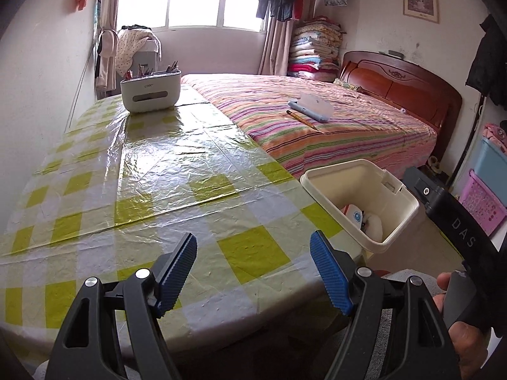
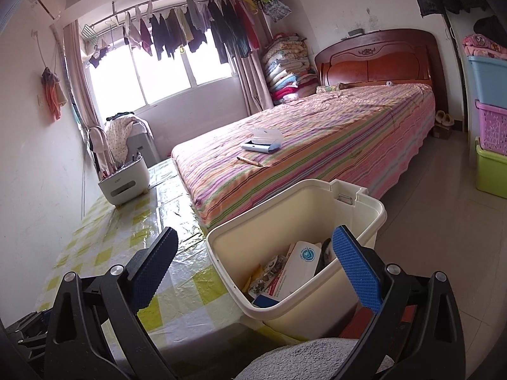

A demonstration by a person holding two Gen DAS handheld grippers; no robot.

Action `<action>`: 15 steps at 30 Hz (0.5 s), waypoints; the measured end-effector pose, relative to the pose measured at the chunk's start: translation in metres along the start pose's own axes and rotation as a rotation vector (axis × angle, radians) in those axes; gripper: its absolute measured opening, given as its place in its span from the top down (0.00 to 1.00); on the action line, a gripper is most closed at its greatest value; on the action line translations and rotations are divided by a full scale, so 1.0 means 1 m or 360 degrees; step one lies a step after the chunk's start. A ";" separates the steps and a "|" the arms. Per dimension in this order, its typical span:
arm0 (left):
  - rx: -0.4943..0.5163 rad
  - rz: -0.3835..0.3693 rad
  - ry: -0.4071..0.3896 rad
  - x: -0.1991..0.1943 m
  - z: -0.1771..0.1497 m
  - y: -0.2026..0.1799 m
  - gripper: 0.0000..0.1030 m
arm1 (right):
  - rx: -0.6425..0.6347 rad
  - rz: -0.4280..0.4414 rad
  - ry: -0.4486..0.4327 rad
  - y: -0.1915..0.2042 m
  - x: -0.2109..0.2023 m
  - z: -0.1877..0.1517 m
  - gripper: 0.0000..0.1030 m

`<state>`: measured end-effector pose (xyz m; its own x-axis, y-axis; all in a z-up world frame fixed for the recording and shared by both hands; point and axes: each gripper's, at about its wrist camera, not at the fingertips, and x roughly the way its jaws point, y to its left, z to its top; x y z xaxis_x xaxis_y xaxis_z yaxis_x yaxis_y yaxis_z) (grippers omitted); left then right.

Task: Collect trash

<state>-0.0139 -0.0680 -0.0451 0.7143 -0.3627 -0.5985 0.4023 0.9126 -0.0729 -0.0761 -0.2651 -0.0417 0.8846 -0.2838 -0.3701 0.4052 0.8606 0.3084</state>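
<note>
I take the cream trash bin [image 2: 298, 218] as my landmark; it stands just off the corner of the bench [image 1: 133, 171], between the bench and the bed [image 2: 317, 145]. My right hand-held gripper [image 2: 256, 272] hangs just above the bin's near rim, fingers spread wide and holding nothing: its right blue pad [image 2: 356, 269] sits over the bin's mouth, its left pad outside the bin, over the bench. My left hand-held gripper [image 1: 253, 272] is also wide apart and empty, over the bench's near edge, with the bin [image 1: 358, 202] ahead of it and to its right.

The trash lies inside the bin: a white packet with a blue round logo [image 2: 301, 262], printed paper wrappers beside it, and something dark that I cannot identify.

The right wrist view looks down into the bin and shows most of the contents; the left wrist view shows only a slice of the white packet at the bottom. The left view alone shows the right tool's black body and the person's hand [image 1: 456, 319] gripping it. The right view alone shows the stacked storage crates [image 2: 491, 120] far right of the bin.

I count one bin, two hand-held grippers, one white caddy [image 1: 150, 90] at the bench's far end, one pencil [image 1: 302, 120] and one open pencil case [image 1: 312, 107] on the bed beyond the bin.
</note>
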 end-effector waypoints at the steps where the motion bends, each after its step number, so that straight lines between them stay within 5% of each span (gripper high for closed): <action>1: 0.0013 0.0007 -0.0002 0.000 -0.001 -0.001 0.30 | -0.0011 -0.0001 -0.0004 0.001 -0.001 0.000 0.06; 15: 0.0072 0.0024 0.0031 0.006 -0.004 -0.007 0.30 | 0.0009 0.0032 0.0021 -0.002 0.003 0.000 0.06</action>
<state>-0.0146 -0.0763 -0.0511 0.7094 -0.3449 -0.6146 0.4173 0.9083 -0.0280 -0.0742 -0.2675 -0.0429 0.8894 -0.2610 -0.3754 0.3889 0.8635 0.3210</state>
